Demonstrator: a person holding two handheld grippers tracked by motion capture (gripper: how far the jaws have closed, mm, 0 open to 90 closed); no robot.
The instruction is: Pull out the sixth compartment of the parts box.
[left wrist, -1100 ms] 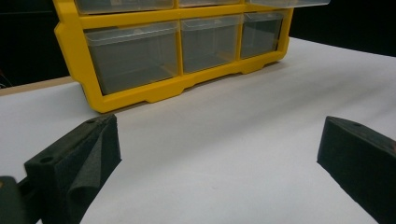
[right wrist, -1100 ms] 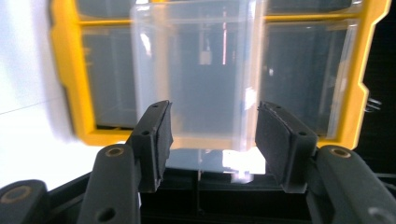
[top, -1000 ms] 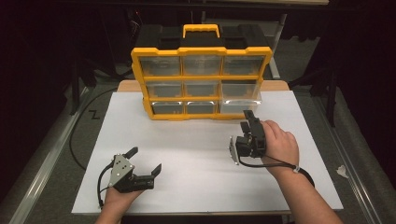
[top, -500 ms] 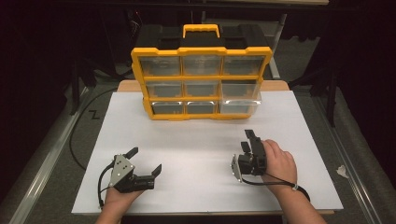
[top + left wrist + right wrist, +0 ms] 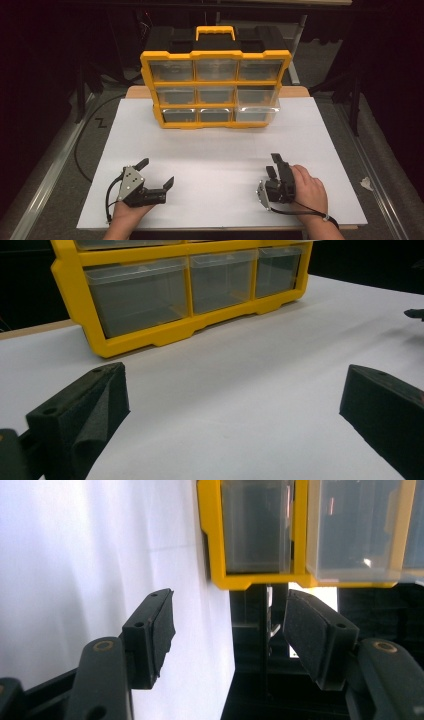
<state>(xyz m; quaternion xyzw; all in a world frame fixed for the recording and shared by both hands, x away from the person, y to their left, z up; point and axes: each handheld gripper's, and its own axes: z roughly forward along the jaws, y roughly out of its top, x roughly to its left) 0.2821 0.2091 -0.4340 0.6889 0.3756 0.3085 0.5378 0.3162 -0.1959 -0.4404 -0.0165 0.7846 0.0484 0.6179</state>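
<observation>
Right gripper [image 5: 274,167] lowered nearer | fingers apart, just widened, empty | left gripper [image 5: 156,172] spread

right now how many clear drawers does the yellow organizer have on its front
9, in three rows on the yellow organizer: three clear drawers along the top, three across the middle, three along the bottom. The bottom right one sticks out further than the others. None looks hidden.

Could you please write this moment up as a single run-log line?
left gripper: open, empty, near table edge | right gripper: jaws just opening, empty, on its side | drawer organizer: upright at back, bottom-right drawer protruding | table: white
</observation>
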